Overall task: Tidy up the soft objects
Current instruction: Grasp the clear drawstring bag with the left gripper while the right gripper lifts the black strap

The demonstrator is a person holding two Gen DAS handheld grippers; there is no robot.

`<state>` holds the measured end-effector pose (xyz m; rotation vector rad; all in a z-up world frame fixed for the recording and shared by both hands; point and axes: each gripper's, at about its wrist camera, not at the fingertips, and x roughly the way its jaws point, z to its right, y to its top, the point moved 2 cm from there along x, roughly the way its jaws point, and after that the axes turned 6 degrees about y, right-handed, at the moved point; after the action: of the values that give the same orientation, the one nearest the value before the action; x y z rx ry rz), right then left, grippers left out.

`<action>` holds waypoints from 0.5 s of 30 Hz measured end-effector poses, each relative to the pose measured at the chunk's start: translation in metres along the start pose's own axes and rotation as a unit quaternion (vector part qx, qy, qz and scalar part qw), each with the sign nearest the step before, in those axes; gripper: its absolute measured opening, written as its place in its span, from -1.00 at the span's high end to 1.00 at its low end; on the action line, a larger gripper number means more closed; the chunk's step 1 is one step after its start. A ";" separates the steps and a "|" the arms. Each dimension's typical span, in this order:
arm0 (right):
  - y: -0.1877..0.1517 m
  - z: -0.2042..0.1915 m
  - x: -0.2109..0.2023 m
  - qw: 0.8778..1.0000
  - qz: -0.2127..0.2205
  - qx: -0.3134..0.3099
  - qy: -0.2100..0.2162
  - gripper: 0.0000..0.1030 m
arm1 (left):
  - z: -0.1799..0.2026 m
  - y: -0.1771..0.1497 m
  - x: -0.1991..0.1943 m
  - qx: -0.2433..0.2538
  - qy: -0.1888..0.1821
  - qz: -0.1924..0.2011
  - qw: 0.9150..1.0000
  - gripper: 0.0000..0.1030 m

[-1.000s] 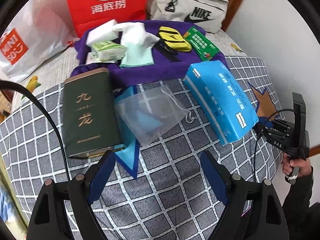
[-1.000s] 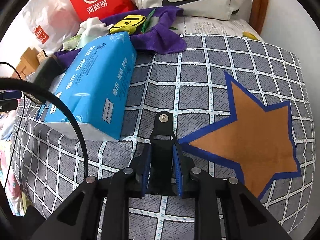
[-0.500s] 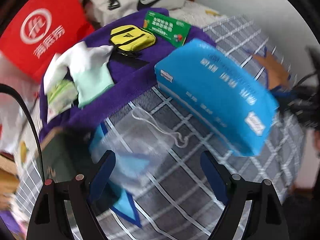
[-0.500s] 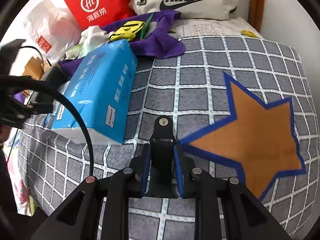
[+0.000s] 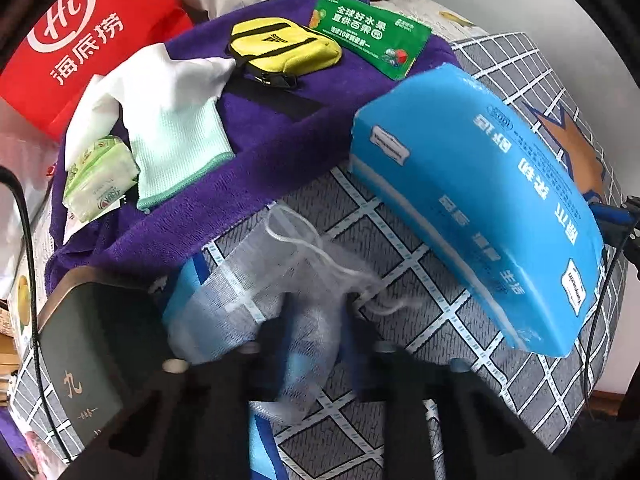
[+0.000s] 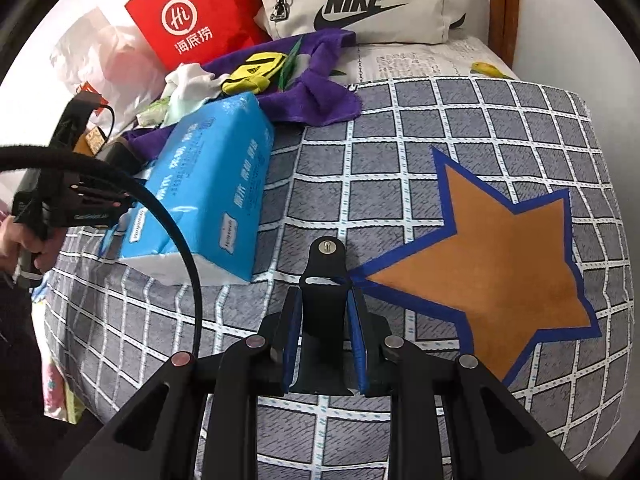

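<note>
Mesh pouch (image 5: 308, 304) clamped between left fingers (image 5: 276, 344) shows only in left view; right fingers (image 6: 356, 336) grip a black mount (image 6: 324, 312).

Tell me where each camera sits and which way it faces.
Left wrist: on the left hand-held gripper, low over the bed, facing the mesh bag between its blurred fingers, purple towel beyond.
Right wrist: on the right hand-held gripper, facing the checked bedspread; fingers shut on a black mount; left hand at the edge.
Shared: blue tissue pack.
</note>
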<state>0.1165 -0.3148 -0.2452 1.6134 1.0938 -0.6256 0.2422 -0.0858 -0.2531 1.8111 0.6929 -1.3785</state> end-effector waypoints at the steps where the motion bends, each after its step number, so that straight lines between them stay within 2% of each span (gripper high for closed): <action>1: 0.001 0.000 -0.001 1.000 0.003 0.002 0.002 0.55 | -0.001 0.000 -0.001 -0.001 0.000 0.001 1.000 0.86; 3: 0.003 0.000 -0.005 1.000 0.006 0.005 0.002 0.55 | -0.001 0.000 -0.003 -0.003 -0.014 0.000 1.000 0.86; 5: 0.005 0.000 -0.009 1.000 0.010 0.005 0.000 0.55 | 0.000 0.000 -0.008 -0.005 -0.010 0.007 1.000 0.88; 15: 0.018 -0.014 -0.029 1.000 0.029 -0.010 0.003 0.55 | -0.015 -0.010 -0.051 -0.041 -0.042 0.063 0.996 0.89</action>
<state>0.1174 -0.3127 -0.2083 1.6253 1.0506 -0.5693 0.2281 -0.0671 -0.2040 1.6933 0.5745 -1.3154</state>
